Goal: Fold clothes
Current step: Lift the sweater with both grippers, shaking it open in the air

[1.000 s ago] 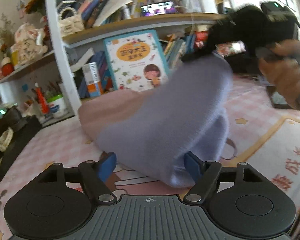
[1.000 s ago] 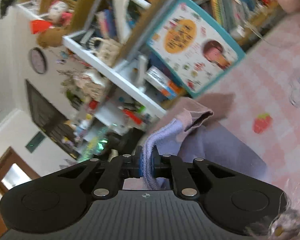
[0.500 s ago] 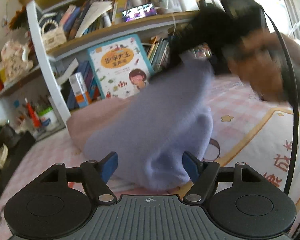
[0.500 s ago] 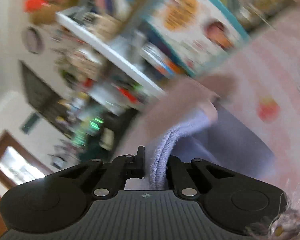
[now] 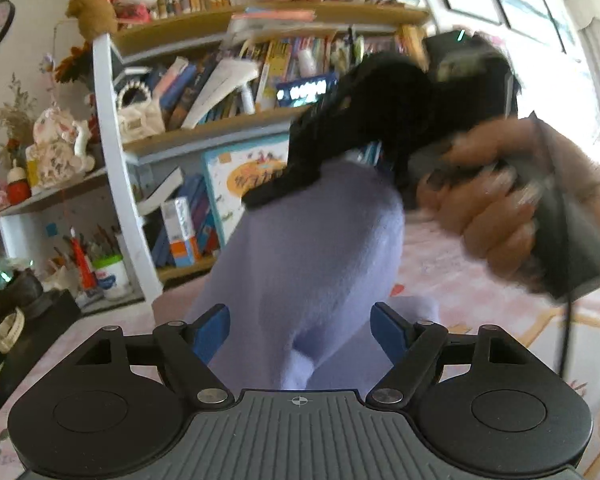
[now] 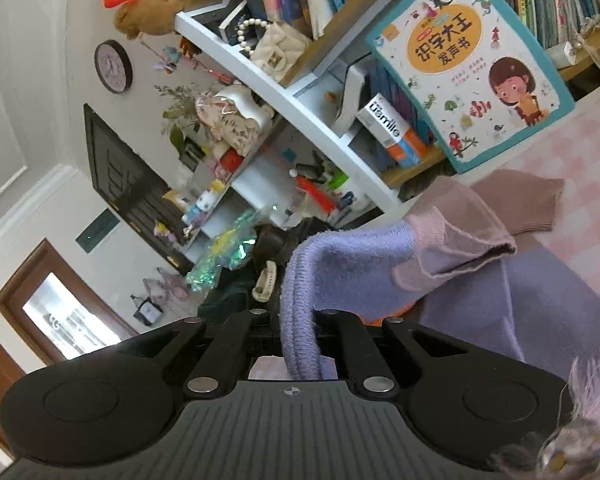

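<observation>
A lilac knitted sweater [image 5: 320, 248] hangs in a lifted fold above the pink checked mat [image 5: 440, 272]. My right gripper [image 6: 300, 320] is shut on its ribbed edge [image 6: 296, 304]; the left wrist view shows that gripper [image 5: 260, 200] at the top of the fold, held by a hand [image 5: 492, 208]. My left gripper [image 5: 300, 332] sits low in front, its jaws opening. The hanging cloth lies between the blue pads [image 5: 212, 330], which do not press on it. A mauve part of the garment [image 6: 516, 204] lies on the mat behind.
A crowded bookshelf [image 5: 204, 132] stands right behind the mat, with a teal picture book [image 6: 468, 64] leaning against it. A white pot of pens [image 5: 110, 276] and dark clutter [image 5: 24, 292] sit at the left. The patterned mat [image 5: 560, 320] stretches on to the right.
The right gripper has lifted the sweater's edge higher and carried it closer to the left gripper. The left gripper's pads stand a little wider apart and the fold hangs taller.
</observation>
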The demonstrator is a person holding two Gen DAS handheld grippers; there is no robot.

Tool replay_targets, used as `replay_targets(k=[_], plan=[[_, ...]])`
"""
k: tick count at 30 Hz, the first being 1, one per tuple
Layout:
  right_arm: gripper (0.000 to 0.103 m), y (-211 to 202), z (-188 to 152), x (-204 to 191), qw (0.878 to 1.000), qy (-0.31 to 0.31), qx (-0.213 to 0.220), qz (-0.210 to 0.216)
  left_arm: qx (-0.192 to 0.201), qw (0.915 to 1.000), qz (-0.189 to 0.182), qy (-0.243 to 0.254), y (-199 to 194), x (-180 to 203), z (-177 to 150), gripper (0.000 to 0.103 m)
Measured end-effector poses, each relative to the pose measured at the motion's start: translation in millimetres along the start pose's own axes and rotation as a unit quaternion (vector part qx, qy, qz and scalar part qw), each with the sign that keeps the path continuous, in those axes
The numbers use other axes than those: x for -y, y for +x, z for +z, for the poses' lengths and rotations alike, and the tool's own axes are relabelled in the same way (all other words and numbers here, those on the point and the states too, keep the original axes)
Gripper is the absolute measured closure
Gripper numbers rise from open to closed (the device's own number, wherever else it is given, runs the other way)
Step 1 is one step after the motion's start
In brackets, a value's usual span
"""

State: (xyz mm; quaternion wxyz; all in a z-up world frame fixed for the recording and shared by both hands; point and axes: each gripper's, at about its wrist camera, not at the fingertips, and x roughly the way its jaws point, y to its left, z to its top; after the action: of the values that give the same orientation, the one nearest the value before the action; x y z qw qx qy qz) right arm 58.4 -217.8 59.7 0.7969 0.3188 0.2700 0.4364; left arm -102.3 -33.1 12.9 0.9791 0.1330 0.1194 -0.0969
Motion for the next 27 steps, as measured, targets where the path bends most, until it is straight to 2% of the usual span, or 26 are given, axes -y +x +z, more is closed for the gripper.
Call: replay_targets(k=[2,4,5,6,8,12,14,16,18,19,21,23,25,27], plan=[[0.099,-5.5,2.6,-2.4,1.0,-0.002,0.015,-0.001,-0.027,0.9996,0.008,-0.009,9.4,-6.4,-8.1,0.024],[0.099,-13.7,6.6,1.9,0.999,0.009,0.033,0.001,-0.051,0.9981,0.005,-0.034,15.3,-16.9,-18.0,0.049],[0.099,-18.0,7.1,7.2,0.999,0.02,0.04,0.0,-0.063,0.9966,-0.001,-0.053,18.0,-23.5,-23.3,0.077],[0.099,-21.3,6.3,12.9,0.999,0.029,0.044,-0.006,-0.07,0.9949,-0.009,-0.072,19.9,-29.5,-26.5,0.091],[0.099,-25.1,1.0,28.3,0.997,0.047,0.045,-0.029,-0.075,0.9937,-0.014,-0.082,19.6,-35.1,-27.1,0.094],[0.099,-44.8,-4.2,58.4,0.991,0.094,0.067,-0.068,-0.041,0.9978,-0.034,-0.04,4.7,-28.9,-8.9,0.095],[0.099,-61.4,6.1,56.4,0.989,0.096,0.093,-0.057,-0.001,0.9984,-0.055,-0.012,-7.5,-23.6,12.1,0.095],[0.099,-84.0,24.0,31.6,0.989,0.049,0.136,-0.033,0.057,0.9957,-0.073,0.012,-23.9,-20.2,38.8,0.095],[0.099,-109.9,44.2,-7.0,0.982,-0.02,0.19,0.003,0.124,0.988,-0.09,0.017,-44.3,-21.5,67.1,0.095],[0.099,-123.7,53.2,-27.5,0.974,-0.055,0.217,0.024,0.163,0.9813,-0.101,0.013,-56.7,-24.3,81.4,0.095],[0.099,-150.2,65.9,-66.2,0.954,-0.123,0.267,0.064,0.228,0.9656,-0.125,0.0,-81.2,-30.2,103.3,0.095],[0.099,-173.1,71.7,-97.5,0.931,-0.18,0.302,0.099,0.276,0.949,-0.152,-0.016,-101.5,-38.3,116.1,0.095],[0.099,-185.4,72.3,-117.1,0.919,-0.217,0.313,0.106,0.289,0.94,-0.179,-0.033,-108.6,-44.9,120.5,0.095],[0.099,-184.9,70.1,-123.5,0.918,-0.237,0.308,0.083,0.269,0.9386,-0.208,-0.059,-103.2,-51.9,116.3,0.094]])
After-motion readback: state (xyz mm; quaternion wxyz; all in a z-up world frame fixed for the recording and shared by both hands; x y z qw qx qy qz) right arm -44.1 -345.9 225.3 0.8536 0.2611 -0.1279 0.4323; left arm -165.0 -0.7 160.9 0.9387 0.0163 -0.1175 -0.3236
